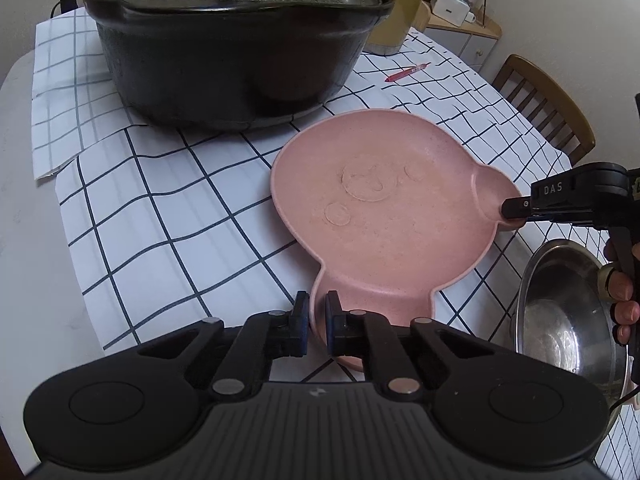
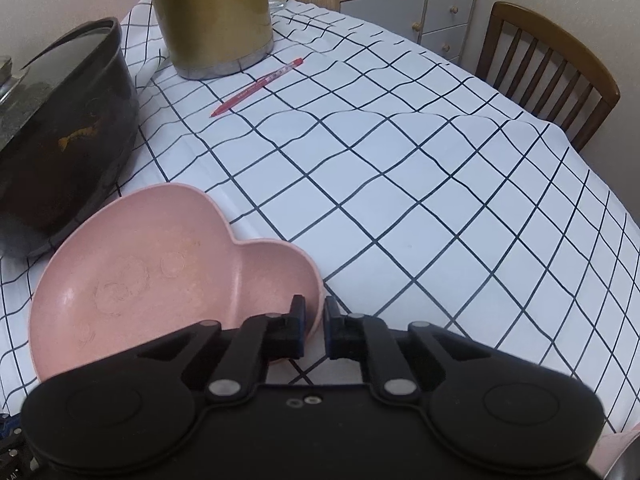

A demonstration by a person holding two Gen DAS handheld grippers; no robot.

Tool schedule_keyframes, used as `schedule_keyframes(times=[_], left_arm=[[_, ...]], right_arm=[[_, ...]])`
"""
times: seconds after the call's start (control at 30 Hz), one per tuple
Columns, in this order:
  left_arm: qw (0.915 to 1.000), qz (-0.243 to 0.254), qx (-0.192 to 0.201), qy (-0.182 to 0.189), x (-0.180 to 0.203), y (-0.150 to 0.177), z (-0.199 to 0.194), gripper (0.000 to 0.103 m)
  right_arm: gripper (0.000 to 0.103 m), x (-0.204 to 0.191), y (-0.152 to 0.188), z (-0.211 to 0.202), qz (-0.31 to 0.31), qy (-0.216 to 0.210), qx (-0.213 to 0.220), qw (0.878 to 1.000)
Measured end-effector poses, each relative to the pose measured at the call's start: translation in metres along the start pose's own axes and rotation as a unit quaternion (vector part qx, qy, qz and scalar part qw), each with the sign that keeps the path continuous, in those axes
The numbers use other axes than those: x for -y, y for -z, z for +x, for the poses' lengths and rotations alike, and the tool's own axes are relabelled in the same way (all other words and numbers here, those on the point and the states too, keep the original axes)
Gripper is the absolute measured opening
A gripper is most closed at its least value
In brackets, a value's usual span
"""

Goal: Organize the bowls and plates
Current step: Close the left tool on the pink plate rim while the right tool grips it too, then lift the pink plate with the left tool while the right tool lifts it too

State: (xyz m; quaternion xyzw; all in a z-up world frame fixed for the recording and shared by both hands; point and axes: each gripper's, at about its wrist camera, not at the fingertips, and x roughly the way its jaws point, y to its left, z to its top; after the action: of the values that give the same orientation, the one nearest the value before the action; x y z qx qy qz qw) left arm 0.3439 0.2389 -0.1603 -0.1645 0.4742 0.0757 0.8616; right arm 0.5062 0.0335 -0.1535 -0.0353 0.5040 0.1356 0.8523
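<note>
Both grippers clamp the rim of the pink bear-shaped plastic plate (image 1: 380, 216), which lies on the white tablecloth with a dark grid (image 1: 172, 216). Black and two-fingered, the left gripper (image 1: 317, 320) pinches the wall of one ear-shaped lobe between its blue pads, while the right gripper (image 2: 315, 326) is clenched the same way on the other lobe's rim. Just beside the plate, at the table's near edge, sits a shiny steel bowl (image 1: 568, 320), with fingers of the person's hand (image 1: 622, 304) in front of it. Behind the plate stands a large black lidded pot (image 1: 236, 48). Farther back, a red pen (image 2: 258, 86) lies near a tall gold-coloured kettle (image 2: 212, 16), and a wooden chair (image 2: 548, 68) stands at the table's far side.
</note>
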Motion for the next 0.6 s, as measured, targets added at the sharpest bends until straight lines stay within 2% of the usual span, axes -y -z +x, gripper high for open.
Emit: schedule_keyframes(times=[0.23,0.6], left_arm=[[0.9995,-0.024,0.004,0.022,-0.007,-0.004,-0.011,0.008],[0.9986,0.002,0.028,0.045,0.009,-0.007,-0.064,0.008]], right_arm=[[0.009,-0.002,0.001,-0.026,0.007,-0.005,0.033,0.999],[0.009,0.008,0.01,-0.089,0.036,0.004,0.063,0.997]])
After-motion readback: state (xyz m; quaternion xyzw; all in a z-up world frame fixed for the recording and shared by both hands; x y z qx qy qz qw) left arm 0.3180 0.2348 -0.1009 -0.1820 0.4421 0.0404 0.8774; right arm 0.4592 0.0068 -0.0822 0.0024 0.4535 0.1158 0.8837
